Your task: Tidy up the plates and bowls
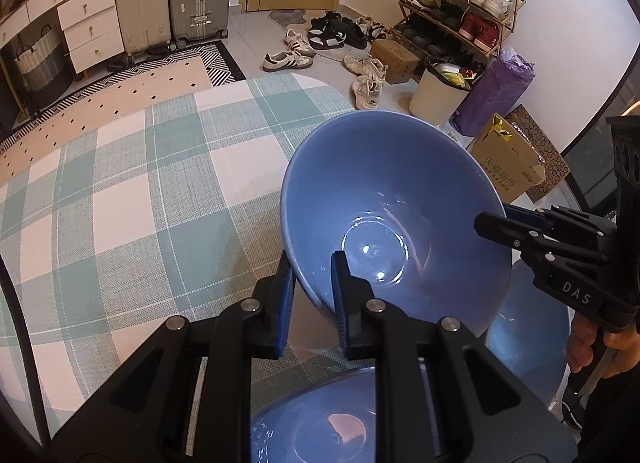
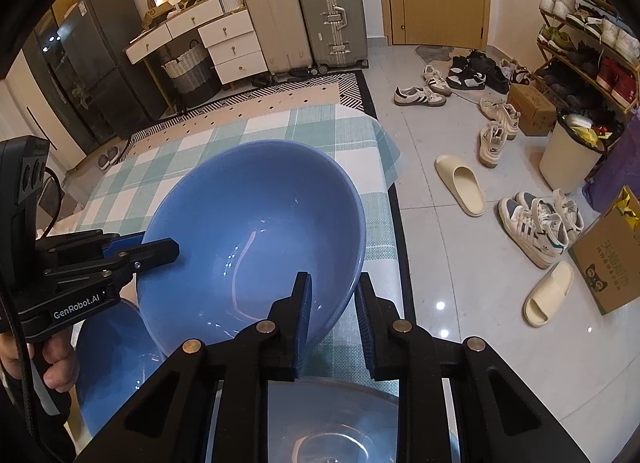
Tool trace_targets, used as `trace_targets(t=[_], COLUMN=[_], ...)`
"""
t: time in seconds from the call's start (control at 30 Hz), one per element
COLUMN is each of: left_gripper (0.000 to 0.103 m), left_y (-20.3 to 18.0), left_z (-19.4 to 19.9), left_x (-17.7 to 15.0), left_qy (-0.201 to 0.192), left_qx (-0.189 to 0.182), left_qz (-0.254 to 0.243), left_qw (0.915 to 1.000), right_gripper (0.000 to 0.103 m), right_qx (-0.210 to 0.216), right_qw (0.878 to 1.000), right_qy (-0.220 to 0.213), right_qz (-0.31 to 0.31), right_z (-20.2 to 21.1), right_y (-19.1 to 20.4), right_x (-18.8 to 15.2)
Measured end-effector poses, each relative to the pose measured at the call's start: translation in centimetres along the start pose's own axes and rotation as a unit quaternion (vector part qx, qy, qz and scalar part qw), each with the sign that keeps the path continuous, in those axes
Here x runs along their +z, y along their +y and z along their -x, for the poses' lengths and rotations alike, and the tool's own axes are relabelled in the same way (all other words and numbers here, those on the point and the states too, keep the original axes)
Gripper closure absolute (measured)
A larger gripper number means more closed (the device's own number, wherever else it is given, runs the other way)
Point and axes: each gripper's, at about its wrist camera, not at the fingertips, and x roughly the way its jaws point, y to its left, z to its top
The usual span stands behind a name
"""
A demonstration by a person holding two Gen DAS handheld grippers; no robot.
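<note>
A large blue bowl (image 1: 384, 191) hangs tilted over the checked tablecloth (image 1: 120, 191), held by both grippers at opposite sides of its rim. My left gripper (image 1: 312, 303) is shut on the near rim, one pad inside the bowl and one outside. My right gripper (image 2: 334, 315) is shut on the blue bowl (image 2: 256, 215) in the same way. Each gripper also shows in the other's view: the right gripper (image 1: 494, 217) on the bowl's right rim, the left gripper (image 2: 160, 247) on its left rim. Two more blue dishes (image 1: 316, 419) (image 1: 528, 343) lie beneath, partly hidden.
The table's edge (image 2: 394, 191) runs close on the right, with tiled floor beyond holding shoes, slippers (image 2: 460, 183), a cardboard box (image 2: 612, 259) and a bin (image 2: 568, 159). Suitcases (image 2: 328, 15) and drawers stand at the far wall. A hand (image 2: 60, 367) grips the left tool.
</note>
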Motion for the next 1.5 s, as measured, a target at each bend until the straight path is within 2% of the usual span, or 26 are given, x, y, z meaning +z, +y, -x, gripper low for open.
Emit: trace_targets(t=[0.77, 1.1, 1.5], left_gripper=[0.088, 0.088, 0.088], left_y=[-2.5, -3.8, -5.3], left_z=[7.2, 11.5, 16.6], left_x=[-1.0, -2.9, -6.6], left_qy=[-0.053, -0.074, -0.099], left_qx=[0.001, 0.007, 0.016], left_qz=[-0.015, -0.021, -0.02], left_qw=[0.9985, 0.997, 0.9948], right_gripper=[0.081, 0.081, 0.081], right_qx=[-0.009, -0.009, -0.007], right_qw=[0.999, 0.998, 0.995], right_qy=[-0.044, -0.067, -0.093], right_qz=[0.011, 0.019, 0.031], right_z=[5.9, 9.3, 13.0], right_y=[1.6, 3.1, 5.1], right_x=[-1.0, -2.3, -4.4])
